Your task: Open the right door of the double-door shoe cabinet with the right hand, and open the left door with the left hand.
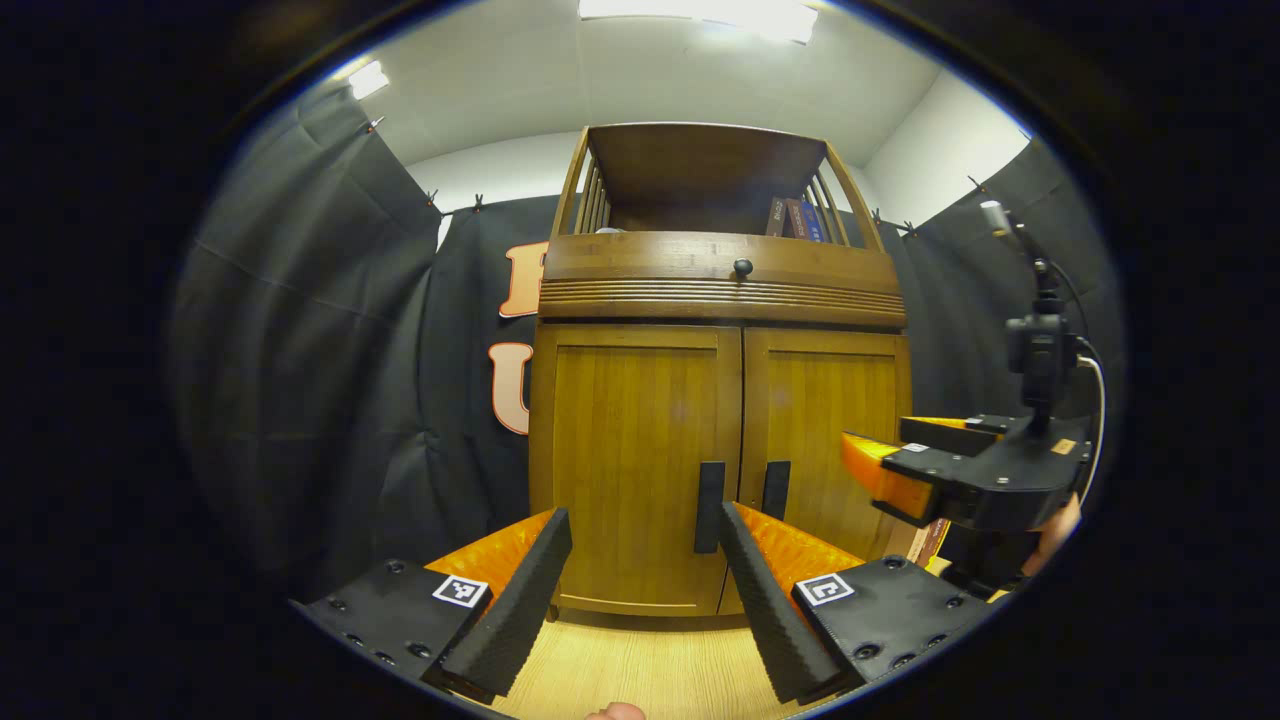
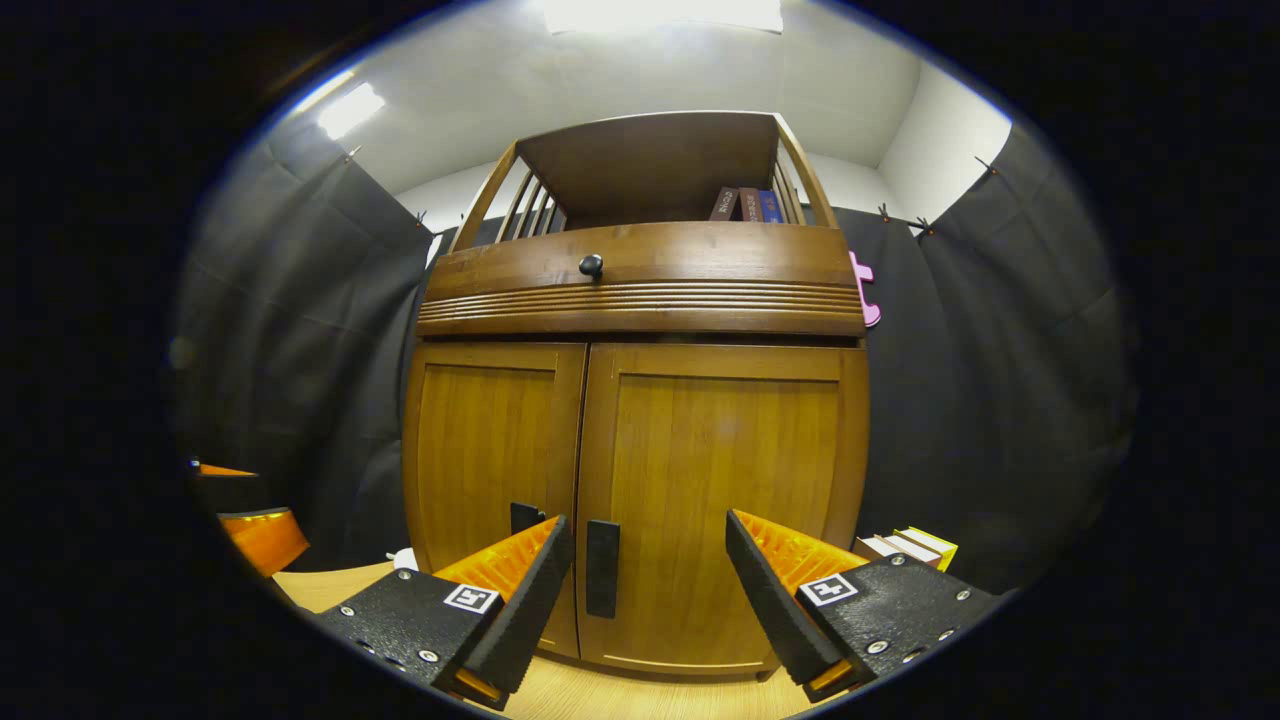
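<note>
Shoe cabinet [image 2: 640, 480]: wooden, standing on a pale wood floor [image 1: 640, 670] against the black cloth wall; the landmark for every entry below.

Right door [image 2: 720, 510]: closed, flush with the frame. Its black handle [image 2: 602, 567] is upright at the centre seam, low on the panel.

Left door [image 1: 635, 470]: closed. Its handle [image 1: 709, 507] is upright just beside the seam.

Right gripper [image 2: 645, 570]: in front of the cabinet, fingers spread wide, empty, apart from the door; the right handle sits between them, probably lined up for a pinch.

Left gripper [image 1: 645, 560]: in front of the cabinet, fingers wide, empty; the left handle lies near its right-hand finger, so it likely needs a small sideways shift.

Books [image 2: 745, 203]: on the cabinet's open top shelf, no part of the task.
</note>
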Motion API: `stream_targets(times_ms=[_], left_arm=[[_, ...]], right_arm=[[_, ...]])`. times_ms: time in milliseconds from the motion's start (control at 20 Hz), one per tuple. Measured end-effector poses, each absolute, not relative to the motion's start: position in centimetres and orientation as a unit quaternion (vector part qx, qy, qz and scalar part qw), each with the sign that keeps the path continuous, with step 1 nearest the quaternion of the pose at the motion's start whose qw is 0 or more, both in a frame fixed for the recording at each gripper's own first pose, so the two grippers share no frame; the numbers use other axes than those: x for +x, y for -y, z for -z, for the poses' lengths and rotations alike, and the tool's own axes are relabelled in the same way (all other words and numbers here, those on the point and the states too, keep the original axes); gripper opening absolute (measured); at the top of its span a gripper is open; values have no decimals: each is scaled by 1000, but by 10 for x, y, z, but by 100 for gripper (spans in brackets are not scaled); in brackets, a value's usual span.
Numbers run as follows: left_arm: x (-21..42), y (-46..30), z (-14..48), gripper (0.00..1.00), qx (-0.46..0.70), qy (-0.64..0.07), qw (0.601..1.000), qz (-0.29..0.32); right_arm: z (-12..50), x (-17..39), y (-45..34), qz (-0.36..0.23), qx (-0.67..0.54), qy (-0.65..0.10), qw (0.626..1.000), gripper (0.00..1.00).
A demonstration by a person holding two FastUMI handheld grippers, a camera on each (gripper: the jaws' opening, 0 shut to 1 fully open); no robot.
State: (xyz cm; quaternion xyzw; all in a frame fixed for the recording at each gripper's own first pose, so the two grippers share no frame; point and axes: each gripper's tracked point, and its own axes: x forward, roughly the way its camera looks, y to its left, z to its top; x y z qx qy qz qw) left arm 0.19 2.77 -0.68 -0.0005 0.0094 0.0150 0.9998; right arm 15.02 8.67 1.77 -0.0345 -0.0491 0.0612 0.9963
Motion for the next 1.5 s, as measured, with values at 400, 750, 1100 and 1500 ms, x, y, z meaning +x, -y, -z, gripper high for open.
stream_targets(times_ms=[400, 750, 1100, 1500], left_arm=[[-6, -35, 5, 96, -2, -11, 1000, -20], [-12, -45, 1, 94, 9, -6, 1000, -28], [-5, -49, 8, 94, 7, -15, 1000, -27], [-1, -54, 17, 95, 12, -28, 999, -30]], right_arm=[[27, 227, -108, -57, -27, 29, 998, 93], [61, 273, -112, -32, -39, -5, 999, 94], [68, 281, -110, -7, -35, -4, 999, 78], [82, 280, -127, -21, -3, -2, 1000, 43]])
